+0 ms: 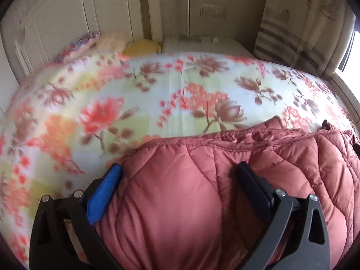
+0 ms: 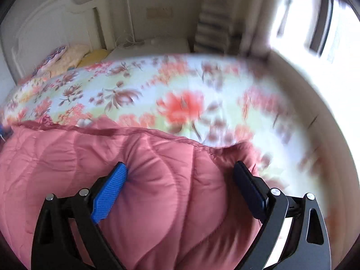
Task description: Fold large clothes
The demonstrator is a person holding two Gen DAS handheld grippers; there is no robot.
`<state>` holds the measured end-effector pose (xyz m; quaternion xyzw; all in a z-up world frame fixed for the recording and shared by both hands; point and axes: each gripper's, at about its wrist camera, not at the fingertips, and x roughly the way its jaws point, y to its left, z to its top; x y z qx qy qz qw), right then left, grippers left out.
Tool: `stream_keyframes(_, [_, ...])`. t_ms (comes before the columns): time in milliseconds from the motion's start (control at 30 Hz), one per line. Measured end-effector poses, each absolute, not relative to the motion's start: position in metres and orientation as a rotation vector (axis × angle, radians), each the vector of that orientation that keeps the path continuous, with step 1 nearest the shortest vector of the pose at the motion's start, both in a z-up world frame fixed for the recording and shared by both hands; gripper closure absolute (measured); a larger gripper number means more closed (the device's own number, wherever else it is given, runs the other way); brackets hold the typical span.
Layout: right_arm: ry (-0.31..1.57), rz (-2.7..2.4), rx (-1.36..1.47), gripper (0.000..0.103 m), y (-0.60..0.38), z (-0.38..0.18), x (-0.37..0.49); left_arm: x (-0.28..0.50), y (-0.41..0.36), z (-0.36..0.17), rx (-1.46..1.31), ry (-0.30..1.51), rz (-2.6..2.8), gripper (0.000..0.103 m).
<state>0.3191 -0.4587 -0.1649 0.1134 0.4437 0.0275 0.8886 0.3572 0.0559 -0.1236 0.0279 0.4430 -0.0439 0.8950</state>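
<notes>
The pink coat (image 1: 225,180) fills each frame's lower half on the floral bed (image 1: 157,94). Left gripper (image 1: 180,168) and right gripper (image 2: 180,166), jaws wide, each straddle padding; grip unclear. Its hem runs left-right beyond both tips.

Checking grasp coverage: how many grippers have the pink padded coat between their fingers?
2: the left gripper straddles the pink padded coat near one end, the right gripper near the other.

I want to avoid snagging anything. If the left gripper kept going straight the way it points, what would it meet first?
The left gripper already has the pink quilted coat bulging between its fingers, so that padding comes first. Beyond the coat's piped hem lies the floral bedspread. Depth is hard to judge through the fisheye.
</notes>
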Motion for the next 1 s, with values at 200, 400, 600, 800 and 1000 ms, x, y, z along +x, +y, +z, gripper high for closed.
stream_keyframes(200, [0.913, 0.069, 0.280, 0.011, -0.463, -0.168, 0.322, 0.360, 0.065, -0.124, -0.004, 0.918, -0.114, 0.002])
stream_keyframes(400, [0.901, 0.097, 0.333, 0.011, -0.470, -0.171, 0.319, 0.364, 0.079, -0.130, -0.125, 0.936, -0.149, 0.002])
stream_keyframes(600, [0.919, 0.086, 0.303, 0.010, -0.467, -0.166, 0.321, 0.358, 0.076, -0.121, -0.093, 0.915, -0.097, 0.003])
stream_keyframes(800, [0.798, 0.108, 0.160, 0.009, -0.423, -0.113, 0.276, 0.290, 0.044, -0.061, -0.033, 0.710, -0.118, 0.002])
stream_keyframes(1000, [0.785, 0.367, 0.027, 0.006, -0.340, -0.110, 0.234, 0.247, -0.045, -0.085, 0.233, 0.706, -0.286, 0.002])
